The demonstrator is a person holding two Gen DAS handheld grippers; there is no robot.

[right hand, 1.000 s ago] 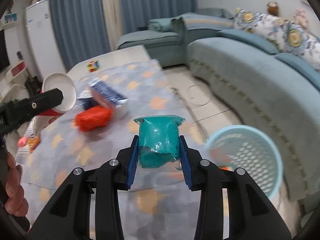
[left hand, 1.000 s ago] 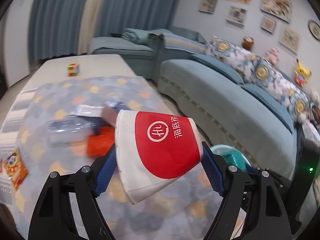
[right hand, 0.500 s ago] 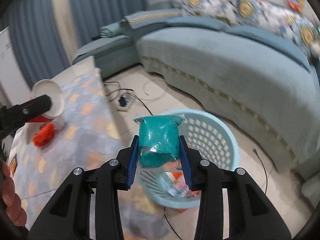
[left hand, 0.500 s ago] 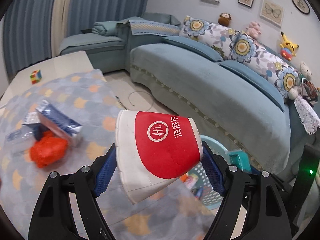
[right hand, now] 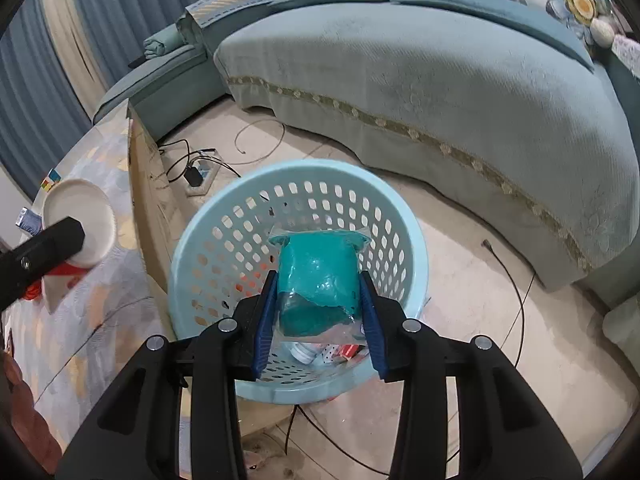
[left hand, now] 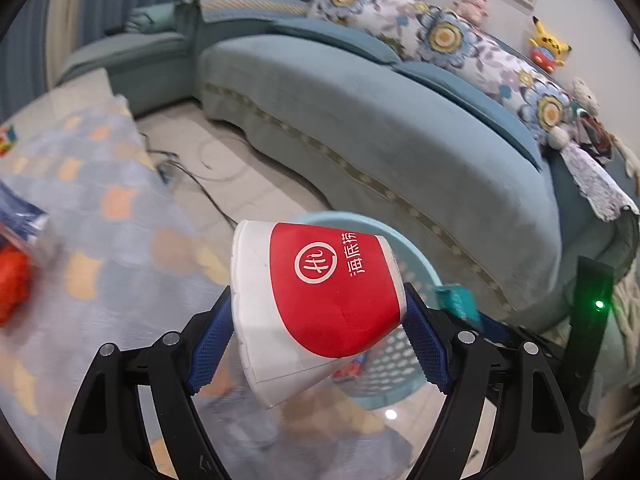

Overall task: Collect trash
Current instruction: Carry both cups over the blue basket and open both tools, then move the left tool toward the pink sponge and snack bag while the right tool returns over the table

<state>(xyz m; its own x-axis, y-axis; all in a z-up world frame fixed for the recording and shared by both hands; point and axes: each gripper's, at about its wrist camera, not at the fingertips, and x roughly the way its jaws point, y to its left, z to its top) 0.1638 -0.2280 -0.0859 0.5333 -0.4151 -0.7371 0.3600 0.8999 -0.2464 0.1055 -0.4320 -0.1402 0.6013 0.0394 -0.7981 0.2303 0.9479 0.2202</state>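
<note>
My left gripper [left hand: 316, 334] is shut on a crushed red-and-white paper cup [left hand: 320, 300], held above the table's right edge with the light blue basket [left hand: 412, 252] just beyond it. My right gripper [right hand: 318, 314] is shut on a clear bag of teal material [right hand: 318, 276] and holds it over the open mouth of the light blue perforated basket [right hand: 208, 224] on the floor. Some trash lies at the basket's bottom. The cup's white rim [right hand: 80, 228] and the left gripper show at the left of the right wrist view.
A teal sofa [right hand: 440, 80] curves behind the basket. Cables and a power strip [right hand: 200, 168] lie on the floor. The table with patterned cloth [left hand: 100, 220] holds an orange item [left hand: 12, 288] and a blue packet at the left.
Both grippers have swung right from over the table toward the basket. The teal bag now hangs over the basket's mouth and the cup has come near its rim.
</note>
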